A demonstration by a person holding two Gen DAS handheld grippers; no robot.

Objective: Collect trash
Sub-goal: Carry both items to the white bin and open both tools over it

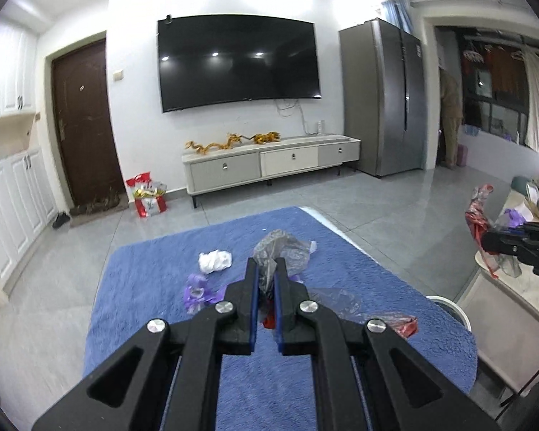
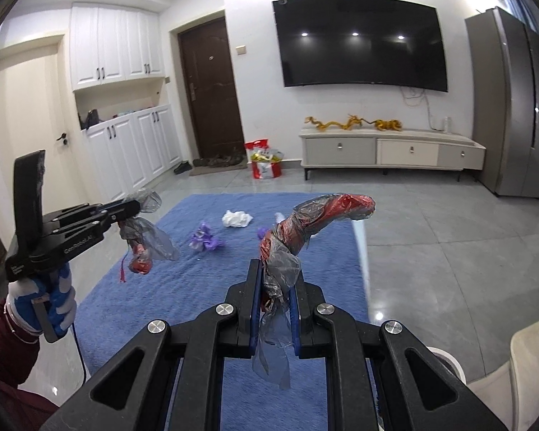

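Note:
My left gripper (image 1: 266, 269) is shut on a crumpled clear plastic bag with red bits (image 1: 282, 251) and holds it above the blue mat (image 1: 154, 287); it also shows in the right wrist view (image 2: 133, 208) with the bag (image 2: 145, 242) hanging from it. My right gripper (image 2: 275, 273) is shut on a twisted clear-and-red plastic wrapper (image 2: 316, 215) that sticks up and curves right; it shows at the right edge of the left wrist view (image 1: 485, 242). On the mat lie a white crumpled tissue (image 1: 215, 260), purple wrapper scraps (image 1: 197, 289) and a red-and-clear wrapper (image 1: 395, 323).
A white bin rim (image 1: 449, 305) shows past the mat's right edge. A TV cabinet (image 1: 269, 165), a grey fridge (image 1: 388, 97), a brown door (image 1: 82, 122) and red gift bags (image 1: 147, 194) stand at the far wall. White cupboards (image 1: 14, 194) line the left.

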